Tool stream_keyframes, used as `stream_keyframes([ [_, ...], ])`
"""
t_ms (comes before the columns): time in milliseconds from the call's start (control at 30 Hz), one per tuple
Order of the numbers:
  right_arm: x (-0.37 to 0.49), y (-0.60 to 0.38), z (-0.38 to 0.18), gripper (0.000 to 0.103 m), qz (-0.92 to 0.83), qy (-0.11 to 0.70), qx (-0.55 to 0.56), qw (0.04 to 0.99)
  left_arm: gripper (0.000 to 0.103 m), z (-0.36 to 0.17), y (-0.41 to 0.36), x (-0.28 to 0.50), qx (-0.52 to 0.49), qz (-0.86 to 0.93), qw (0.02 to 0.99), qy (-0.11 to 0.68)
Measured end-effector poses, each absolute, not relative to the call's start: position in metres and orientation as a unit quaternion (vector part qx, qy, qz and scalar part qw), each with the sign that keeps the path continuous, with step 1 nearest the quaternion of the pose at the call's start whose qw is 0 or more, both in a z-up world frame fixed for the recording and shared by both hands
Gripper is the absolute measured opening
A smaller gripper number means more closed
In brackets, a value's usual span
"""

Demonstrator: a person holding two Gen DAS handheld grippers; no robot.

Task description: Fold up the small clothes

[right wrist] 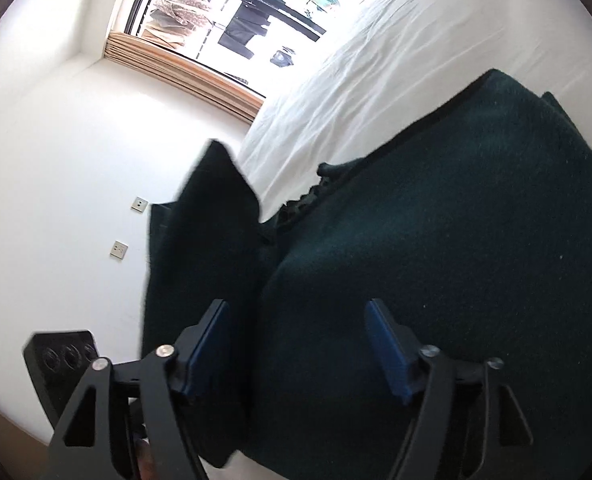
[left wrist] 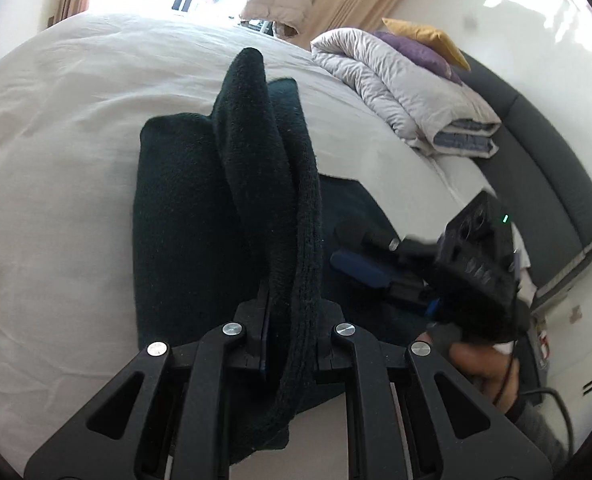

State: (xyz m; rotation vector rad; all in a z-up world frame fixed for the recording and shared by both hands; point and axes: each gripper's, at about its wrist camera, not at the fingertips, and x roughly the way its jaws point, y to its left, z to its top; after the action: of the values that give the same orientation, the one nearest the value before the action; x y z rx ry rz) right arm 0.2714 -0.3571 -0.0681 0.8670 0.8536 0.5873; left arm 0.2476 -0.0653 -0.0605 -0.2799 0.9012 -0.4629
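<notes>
A wide bed with a wrinkled white sheet (left wrist: 75, 128) carries the dark green fuzzy knit garment (left wrist: 175, 216), lying flat at centre. The left gripper (left wrist: 291, 332) pinches a raised fold of it, rising toward 12 o'clock. At 3 o'clock, the right gripper (right wrist: 300, 344) hovers wide apart over the cloth.
</notes>
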Motion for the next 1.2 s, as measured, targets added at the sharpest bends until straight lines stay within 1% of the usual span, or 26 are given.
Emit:
stream_keyframes([
  [67,0.279,-0.362,-0.068,0.077,0.283,0.396,0.415,0.769,0.012,-0.075,-0.087,0.243,-0.110,-0.219,0.864,0.440],
  [133,0.285,-0.362,-0.069,0.079,0.290,0.403,0.417,0.761,0.012,-0.088,-0.103,0.237,-0.087,-0.213,0.867,0.442],
  [200,0.292,-0.357,-0.072,0.079,0.299,0.416,0.417,0.751,0.012,-0.092,-0.112,0.234,-0.067,-0.205,0.873,0.437],
  [433,0.313,-0.329,-0.060,0.079,0.309,0.446,0.373,0.753,0.012,-0.091,-0.140,0.220,-0.004,-0.190,0.884,0.428],
  [600,0.331,-0.322,-0.051,0.078,0.294,0.473,0.330,0.762,0.012,-0.089,-0.149,0.212,0.017,-0.181,0.886,0.427],
  [633,0.335,-0.320,-0.049,0.076,0.294,0.478,0.321,0.763,0.012,-0.088,-0.139,0.210,0.017,-0.181,0.886,0.428],
  [733,0.341,-0.313,-0.042,0.069,0.289,0.491,0.290,0.769,0.012,-0.084,-0.138,0.214,0.022,-0.180,0.885,0.430],
  [867,0.339,-0.304,-0.043,0.062,0.273,0.513,0.248,0.775,0.012,-0.081,-0.137,0.213,0.025,-0.179,0.884,0.431],
  [933,0.338,-0.304,-0.046,0.055,0.262,0.524,0.231,0.777,0.012,-0.080,-0.137,0.214,0.026,-0.179,0.884,0.431],
  [967,0.337,-0.304,-0.047,0.054,0.256,0.527,0.225,0.779,0.012,-0.081,-0.138,0.221,0.027,-0.178,0.884,0.432],
  [1133,0.333,-0.311,-0.043,0.036,0.246,0.523,0.209,0.789,0.012,-0.080,-0.139,0.224,0.030,-0.178,0.883,0.434],
  [1167,0.332,-0.313,-0.042,0.034,0.241,0.522,0.206,0.792,0.012,-0.079,-0.140,0.224,0.031,-0.177,0.882,0.435],
  [1200,0.331,-0.315,-0.041,0.031,0.239,0.520,0.204,0.794,0.012,-0.078,-0.141,0.225,0.033,-0.177,0.882,0.436],
])
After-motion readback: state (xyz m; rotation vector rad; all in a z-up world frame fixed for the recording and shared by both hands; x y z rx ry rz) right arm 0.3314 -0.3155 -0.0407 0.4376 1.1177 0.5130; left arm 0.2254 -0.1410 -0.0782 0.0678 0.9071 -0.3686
